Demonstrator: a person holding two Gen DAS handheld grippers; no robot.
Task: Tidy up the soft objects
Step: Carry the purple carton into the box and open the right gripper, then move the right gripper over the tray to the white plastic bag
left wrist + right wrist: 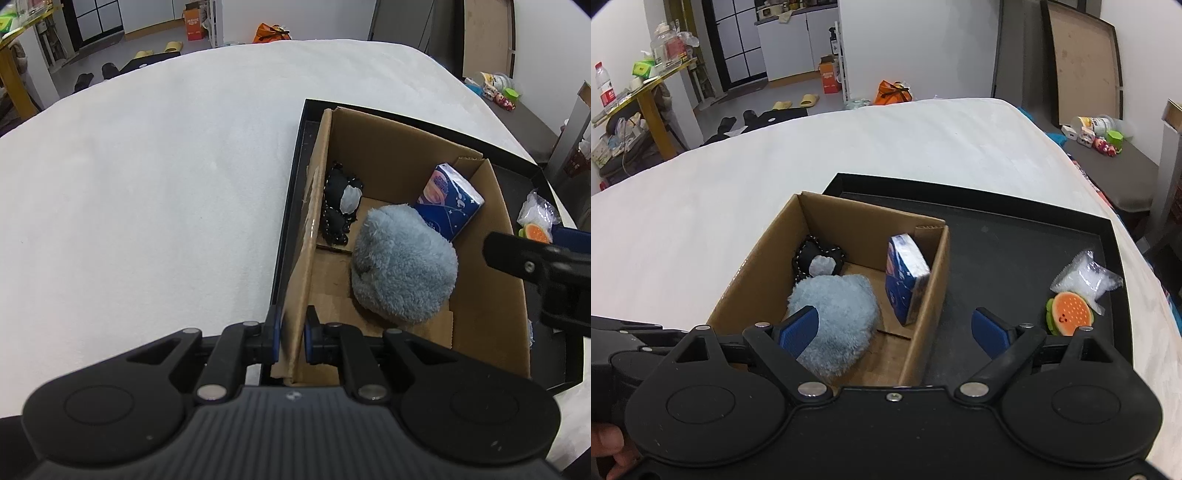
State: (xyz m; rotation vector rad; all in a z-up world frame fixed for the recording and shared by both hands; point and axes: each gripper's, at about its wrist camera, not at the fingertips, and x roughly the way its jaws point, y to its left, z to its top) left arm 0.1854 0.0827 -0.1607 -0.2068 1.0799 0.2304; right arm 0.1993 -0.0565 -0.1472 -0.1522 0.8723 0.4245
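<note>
Left wrist view: left gripper (291, 338) pinching cardboard box (491, 295) wall, steadying it; grey plush (402, 266), tissue pack (448, 199), black pouch (340, 203) lying inside. Right gripper (899, 330) hovering spread wide — holding nothing; burger toy (1071, 314) and clear packet (1084, 278) waiting on black tray (997, 251). Next, likely: reaching right for burger toy — closing gently.

This is a lived-in home, seemingly a bedroom or studio flat. Ahead of the tools spreads a white mattress (849, 155). Beyond it, yellow slippers (809, 99) and dark shoes (729, 122) lie on the grey floor, with kitchen cabinets (798, 40) at the far wall. To the far left stands a cluttered yellow table (646, 92).
</note>
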